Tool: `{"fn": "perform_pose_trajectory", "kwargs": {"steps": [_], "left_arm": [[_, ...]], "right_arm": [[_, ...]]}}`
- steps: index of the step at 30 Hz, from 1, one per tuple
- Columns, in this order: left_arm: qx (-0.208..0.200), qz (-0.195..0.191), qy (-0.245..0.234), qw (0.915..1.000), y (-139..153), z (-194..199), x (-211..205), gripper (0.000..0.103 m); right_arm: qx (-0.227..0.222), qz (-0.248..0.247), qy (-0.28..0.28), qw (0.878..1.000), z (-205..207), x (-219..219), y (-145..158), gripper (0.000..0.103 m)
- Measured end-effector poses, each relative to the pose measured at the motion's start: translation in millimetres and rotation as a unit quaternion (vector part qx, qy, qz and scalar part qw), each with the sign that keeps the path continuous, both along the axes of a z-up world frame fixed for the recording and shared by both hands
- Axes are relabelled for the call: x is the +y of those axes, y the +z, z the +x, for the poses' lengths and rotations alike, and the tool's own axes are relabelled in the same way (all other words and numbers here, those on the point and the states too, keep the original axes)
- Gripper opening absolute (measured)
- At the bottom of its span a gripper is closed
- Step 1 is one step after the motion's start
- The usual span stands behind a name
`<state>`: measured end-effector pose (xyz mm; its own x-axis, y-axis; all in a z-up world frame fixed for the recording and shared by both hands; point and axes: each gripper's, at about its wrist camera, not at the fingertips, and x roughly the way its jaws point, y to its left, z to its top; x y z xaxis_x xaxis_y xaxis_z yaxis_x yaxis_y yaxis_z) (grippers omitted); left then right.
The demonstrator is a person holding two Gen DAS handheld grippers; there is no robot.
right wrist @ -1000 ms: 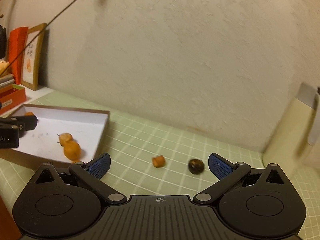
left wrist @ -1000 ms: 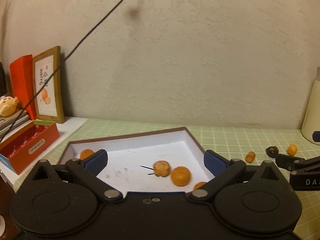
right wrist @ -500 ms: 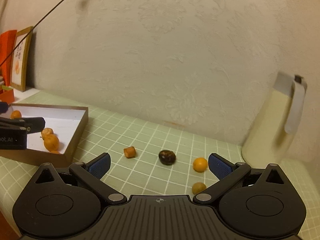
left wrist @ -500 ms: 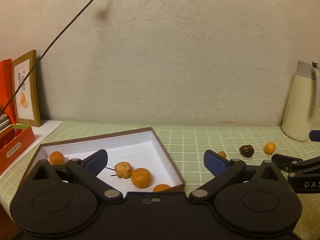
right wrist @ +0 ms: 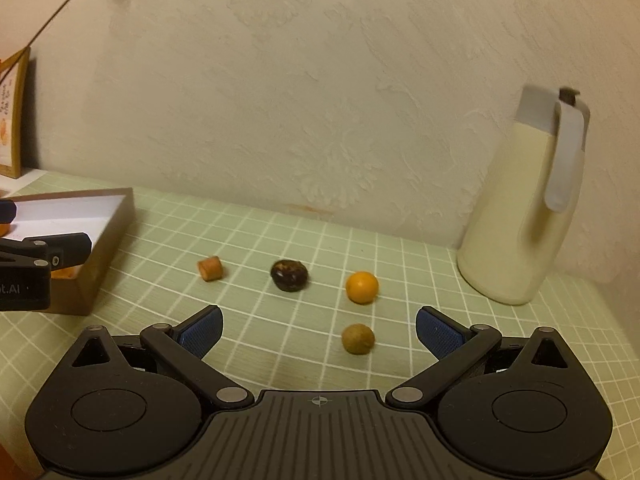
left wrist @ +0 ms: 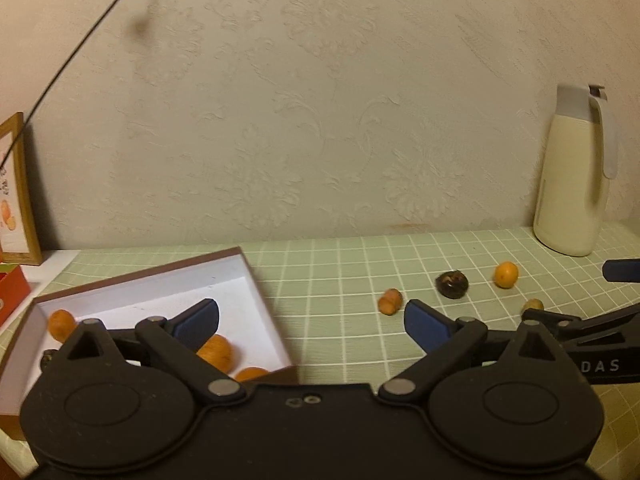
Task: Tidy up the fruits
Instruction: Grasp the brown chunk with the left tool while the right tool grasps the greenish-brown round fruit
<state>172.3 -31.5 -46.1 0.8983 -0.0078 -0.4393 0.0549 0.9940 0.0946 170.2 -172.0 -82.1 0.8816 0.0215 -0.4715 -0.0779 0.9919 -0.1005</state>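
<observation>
A shallow white box with brown walls [left wrist: 256,276] lies at the left and holds several orange fruits [left wrist: 216,352]. It also shows in the right wrist view [right wrist: 116,220]. Loose on the green grid mat lie a small orange stub [right wrist: 211,268], a dark brown fruit [right wrist: 289,275], a round orange fruit [right wrist: 362,287] and a tan round fruit [right wrist: 358,339]. My right gripper [right wrist: 318,330] is open and empty, with the tan fruit just ahead between its fingers. My left gripper [left wrist: 312,322] is open and empty at the box's right edge.
A cream jug with a grey lid and handle [right wrist: 532,208] stands at the right against the wall, also in the left wrist view [left wrist: 576,176]. A framed picture [left wrist: 16,192] and a red box [left wrist: 10,292] stand at the far left. A black cable [left wrist: 80,48] hangs across the wall.
Both grippers have swung to the right. The box has slid left in both views, and the loose fruits and the jug have come into fuller view. Both stay open.
</observation>
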Motion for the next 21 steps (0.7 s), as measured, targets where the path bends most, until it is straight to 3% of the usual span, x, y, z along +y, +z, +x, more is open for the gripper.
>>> {"fn": "perform_pose_trajectory", "kwargs": {"steps": [9, 13, 18, 21], "left_arm": [[0.013, 0.002, -0.021, 0.9997, -15.4, 17.1, -20.3, 0.085], [0.019, 0.0, -0.021, 0.9996, -23.1, 23.9, -25.0, 0.083], [0.035, -0.003, -0.029, 0.999, -34.7, 36.6, -32.5, 0.078], [0.038, -0.003, -0.034, 0.9987, -38.9, 44.1, -37.4, 0.075]], "right_arm": [[0.023, -0.001, -0.027, 0.999, 22.7, -13.6, -19.9, 0.102], [0.029, 0.008, -0.029, 0.999, 30.1, -18.1, -24.3, 0.093], [0.04, 0.012, -0.032, 0.999, 40.5, -18.9, -29.9, 0.091], [0.049, 0.014, -0.034, 0.998, 46.3, -20.5, -33.4, 0.085]]}}
